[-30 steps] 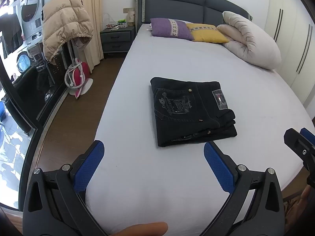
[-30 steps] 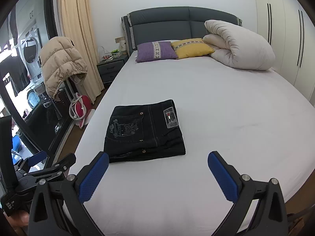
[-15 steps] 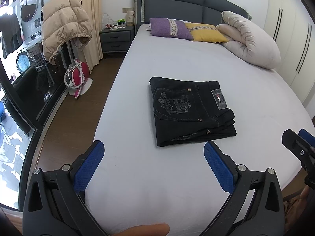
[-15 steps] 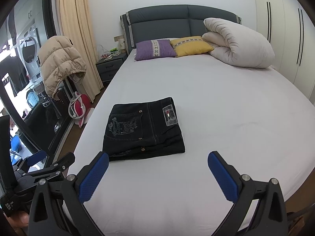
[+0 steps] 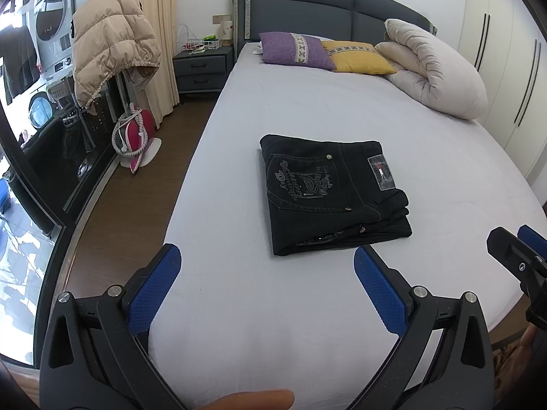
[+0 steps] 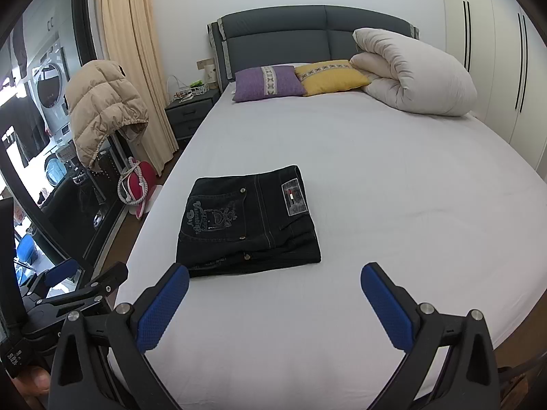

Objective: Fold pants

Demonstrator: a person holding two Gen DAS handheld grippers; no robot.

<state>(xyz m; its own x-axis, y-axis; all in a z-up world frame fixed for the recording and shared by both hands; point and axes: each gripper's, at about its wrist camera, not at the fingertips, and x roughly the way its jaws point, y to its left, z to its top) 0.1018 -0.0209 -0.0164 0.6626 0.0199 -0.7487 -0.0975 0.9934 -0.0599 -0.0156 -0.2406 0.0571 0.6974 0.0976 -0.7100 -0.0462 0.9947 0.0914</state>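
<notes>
Black jeans point(image 5: 333, 193) lie folded into a flat rectangle on the white bed sheet point(image 5: 307, 109), back pocket embroidery and a label patch facing up. They also show in the right wrist view point(image 6: 248, 220). My left gripper point(image 5: 266, 263) is open and empty, held above the near part of the bed, short of the jeans. My right gripper point(image 6: 275, 275) is open and empty, also short of the jeans' near edge. The right gripper's tip shows at the right edge of the left wrist view point(image 5: 516, 256); the left gripper shows at lower left of the right wrist view point(image 6: 78, 283).
A purple pillow point(image 5: 295, 51), a yellow pillow point(image 5: 357, 56) and a rolled cream duvet point(image 5: 434, 68) lie at the headboard. A beige puffer jacket point(image 5: 112, 48), a pink iron point(image 5: 135, 136) and a nightstand point(image 5: 201, 68) stand left of the bed. Wardrobe doors point(image 5: 512, 68) are on the right.
Both views have shifted slightly; the jeans sit a little further from the grippers. The jeans have not moved on the bed and both grippers stay open.
</notes>
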